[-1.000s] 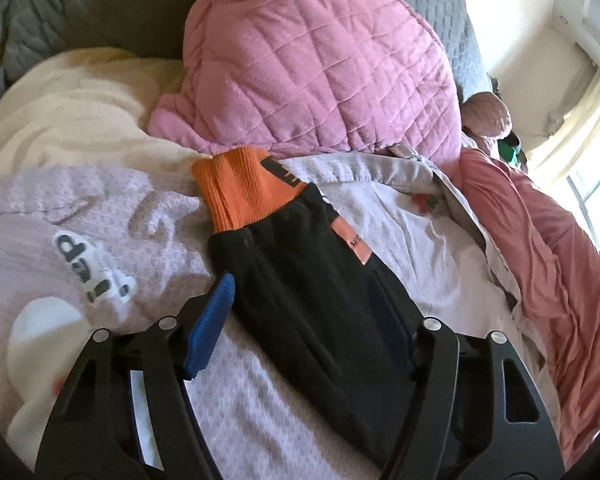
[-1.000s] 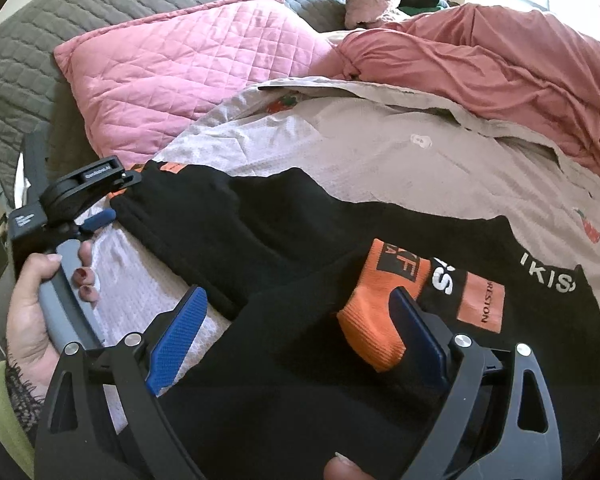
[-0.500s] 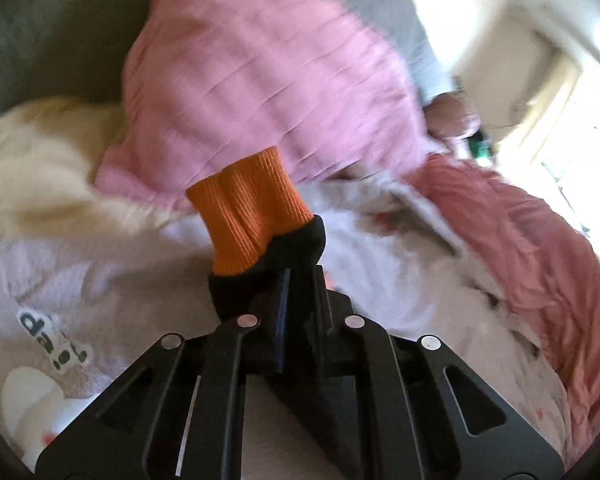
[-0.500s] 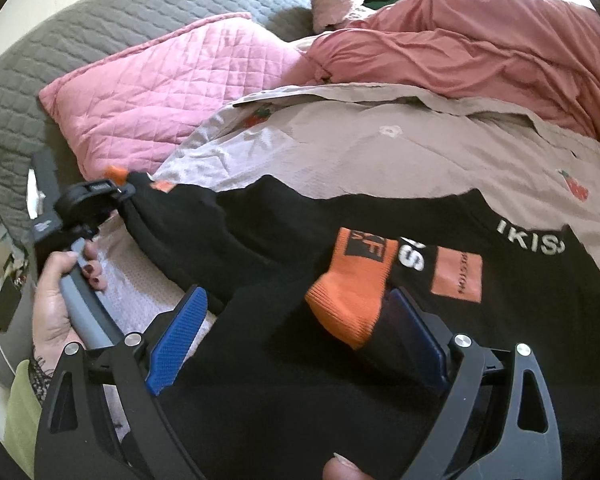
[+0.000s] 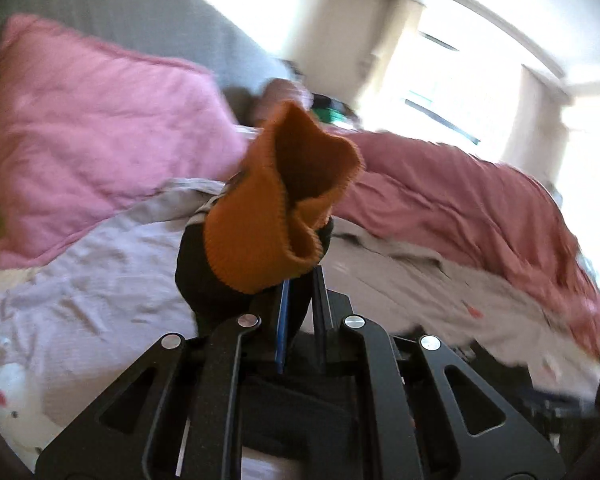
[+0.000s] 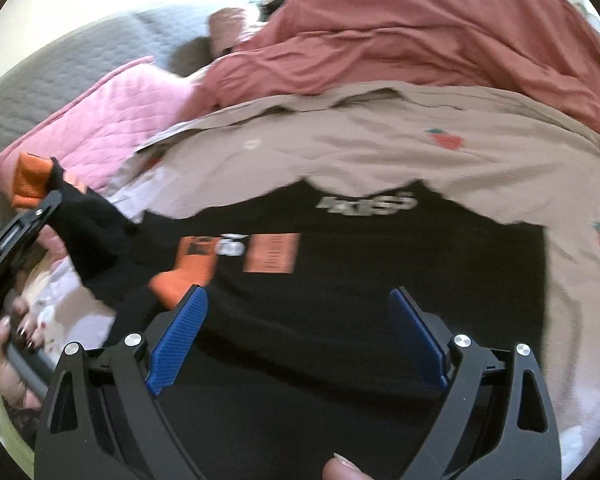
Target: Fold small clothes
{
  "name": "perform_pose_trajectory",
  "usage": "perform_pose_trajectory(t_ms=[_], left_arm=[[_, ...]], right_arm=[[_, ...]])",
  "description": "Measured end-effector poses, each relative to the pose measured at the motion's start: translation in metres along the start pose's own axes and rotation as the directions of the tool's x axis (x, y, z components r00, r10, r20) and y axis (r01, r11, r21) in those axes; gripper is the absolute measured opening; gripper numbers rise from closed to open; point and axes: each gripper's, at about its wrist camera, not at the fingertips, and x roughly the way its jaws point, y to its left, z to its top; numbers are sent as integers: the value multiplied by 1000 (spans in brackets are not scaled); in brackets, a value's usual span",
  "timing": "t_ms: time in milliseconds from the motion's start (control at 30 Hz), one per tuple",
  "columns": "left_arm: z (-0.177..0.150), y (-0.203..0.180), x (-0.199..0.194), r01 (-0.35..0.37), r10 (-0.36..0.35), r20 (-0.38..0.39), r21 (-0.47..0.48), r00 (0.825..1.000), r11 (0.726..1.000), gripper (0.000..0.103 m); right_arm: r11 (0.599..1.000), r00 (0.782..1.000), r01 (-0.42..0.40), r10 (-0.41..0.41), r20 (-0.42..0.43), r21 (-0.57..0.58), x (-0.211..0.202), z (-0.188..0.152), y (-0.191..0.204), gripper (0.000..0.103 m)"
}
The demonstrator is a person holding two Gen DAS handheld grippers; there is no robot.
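A black garment (image 6: 380,280) with white lettering and orange patches lies spread on the bed. My left gripper (image 5: 300,280) is shut on one black sleeve just below its orange cuff (image 5: 276,216), which stands up off the bed. The right wrist view shows that left gripper (image 6: 20,232) at the far left, with the held sleeve stretched up to its orange cuff (image 6: 30,178). My right gripper (image 6: 296,320) hovers open over the garment's body, nothing between its blue pads. The other orange cuff (image 6: 188,268) lies just beyond its left fingertip (image 6: 180,332).
A pink quilted pillow (image 5: 92,128) leans on a grey padded headboard (image 6: 60,68). A dusty-red blanket (image 5: 460,208) is bunched along the far side. The pale strawberry-print sheet (image 6: 380,136) lies under the garment. A white plush toy (image 5: 4,400) sits at the lower left.
My left gripper closed on the sleeve by its orange cuff, lifted it and swung right while rolling. My right gripper slid right across the garment, still open.
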Motion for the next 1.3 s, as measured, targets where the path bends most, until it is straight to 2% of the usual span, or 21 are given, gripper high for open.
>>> perform_pose_trajectory(t_ms=[67,200,367,533,633,667,767,833,900,967,1067,1100,1167,1200,1300], left_arm=[[-7,-22,0,45,-43,-26,70,999,997,4],[-25,-54,9,145,-131,-110,128,985,981,4],[-50,-83,15,209,-168,-189,222,967,952,5],[-75,-105,26,259,-173,-299,280,939,924,5],[-88,-113,33,293,-172,-363,309,916,905,6],[-92,-115,36,318,-185,-391,309,902,896,7],[-97,-121,36,366,-214,-424,319,880,874,9],[-98,-124,32,381,-226,-421,332,879,863,10],[-96,-125,28,400,-250,-417,327,874,856,15],[-91,-121,25,407,-271,-398,311,876,859,27],[-75,-103,21,443,-345,-365,234,865,865,27],[-71,-101,20,441,-351,-350,226,869,869,27],[-62,-87,18,391,-323,-300,205,898,897,31],[-58,-81,19,372,-312,-287,185,906,910,32],[-47,-51,25,296,-272,-246,68,931,953,32]], right_arm=[[999,999,40,-40,2,15,-6,-2,-15,91],[995,995,95,-95,8,40,-16,-6,-37,91],[987,991,128,-130,15,94,-25,-6,-59,91],[985,992,124,-128,25,117,-29,-3,-62,91],[986,993,111,-116,31,123,-31,-3,-61,91],[986,993,107,-112,32,125,-32,-2,-60,91],[986,994,94,-100,35,136,-33,-1,-60,91],[986,996,80,-85,32,149,-32,0,-61,91],[986,997,67,-71,24,154,-30,0,-60,91],[987,998,58,-60,15,153,-28,-1,-58,89],[987,1000,20,-18,-15,162,-18,-3,-52,87],[985,1000,6,-2,-24,171,-14,-3,-50,87],[981,998,-31,41,-50,191,-7,-5,-46,86],[979,996,-47,62,-71,196,-1,-6,-43,86],[969,985,-88,118,-122,231,15,-10,-37,84]])
